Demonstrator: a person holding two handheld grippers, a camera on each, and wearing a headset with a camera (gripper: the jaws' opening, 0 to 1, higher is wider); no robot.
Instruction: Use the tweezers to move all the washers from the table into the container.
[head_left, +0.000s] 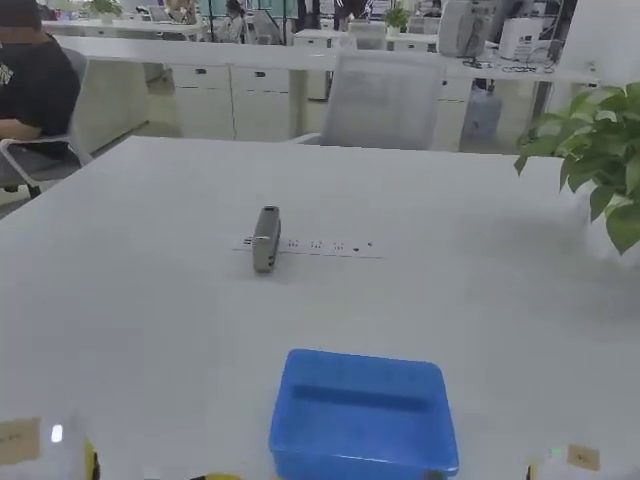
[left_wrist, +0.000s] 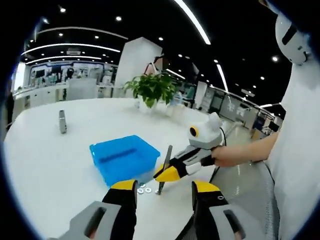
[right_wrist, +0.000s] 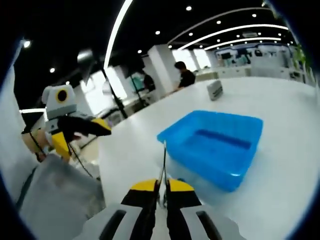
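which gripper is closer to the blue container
Right. The right gripper, shut on the tweezers, sits just beside the blue container's near corner; the left gripper is open and further back from it.

The left gripper (left_wrist: 165, 189) points forward with its two yellow-tipped jaws held well apart. The right gripper (right_wrist: 162, 187) has its jaws pressed almost together, clamped on the thin tweezers (right_wrist: 163, 157), which stick out ahead of the tips. In the left gripper view the right gripper comes in from the right, low over the near edge of the table (left_wrist: 50, 162). A hand (left_wrist: 223, 156) grips it, and the bare forearm (left_wrist: 255, 147) runs off to the right.
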